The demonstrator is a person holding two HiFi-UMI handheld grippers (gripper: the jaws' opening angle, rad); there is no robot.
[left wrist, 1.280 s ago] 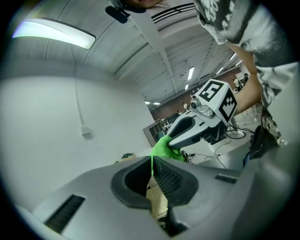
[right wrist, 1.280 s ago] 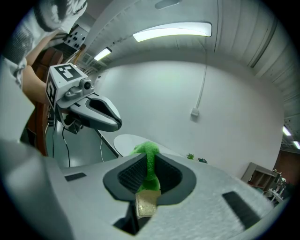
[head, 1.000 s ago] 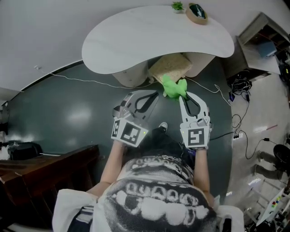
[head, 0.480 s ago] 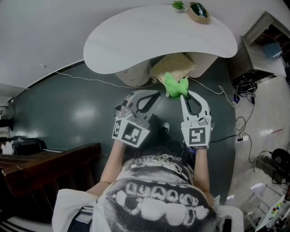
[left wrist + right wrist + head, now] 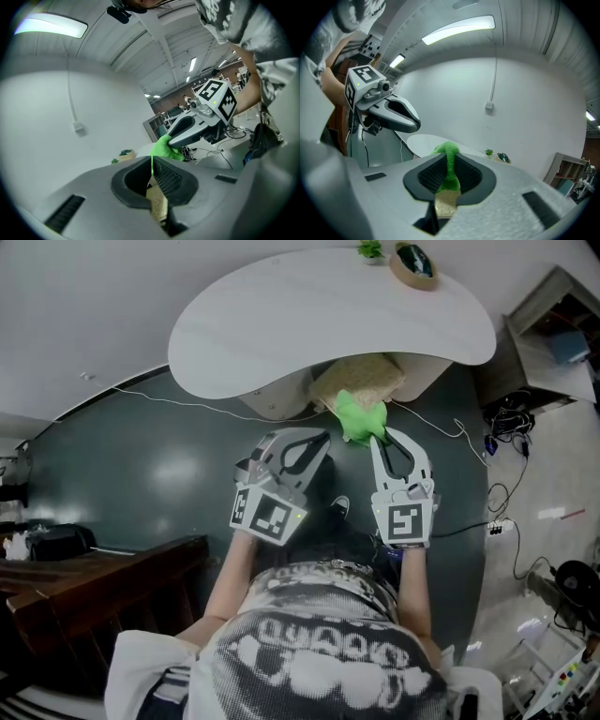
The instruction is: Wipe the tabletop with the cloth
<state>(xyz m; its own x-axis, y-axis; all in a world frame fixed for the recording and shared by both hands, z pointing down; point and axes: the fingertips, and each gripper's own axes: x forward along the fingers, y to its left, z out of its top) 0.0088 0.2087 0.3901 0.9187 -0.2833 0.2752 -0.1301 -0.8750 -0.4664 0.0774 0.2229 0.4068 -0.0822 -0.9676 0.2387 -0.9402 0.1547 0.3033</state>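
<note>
Pinching a bunched green cloth [image 5: 449, 157] between its jaws, the right gripper [image 5: 375, 434] was held over the dark floor [image 5: 141, 474], just short of the white table's [image 5: 281, 324] near edge. The left gripper [image 5: 322, 435] hovered beside it, jaws drawn together on nothing, near the cloth but apart from it. The cloth was off the tabletop, in front of a tan block [image 5: 366, 376] under the table.
</note>
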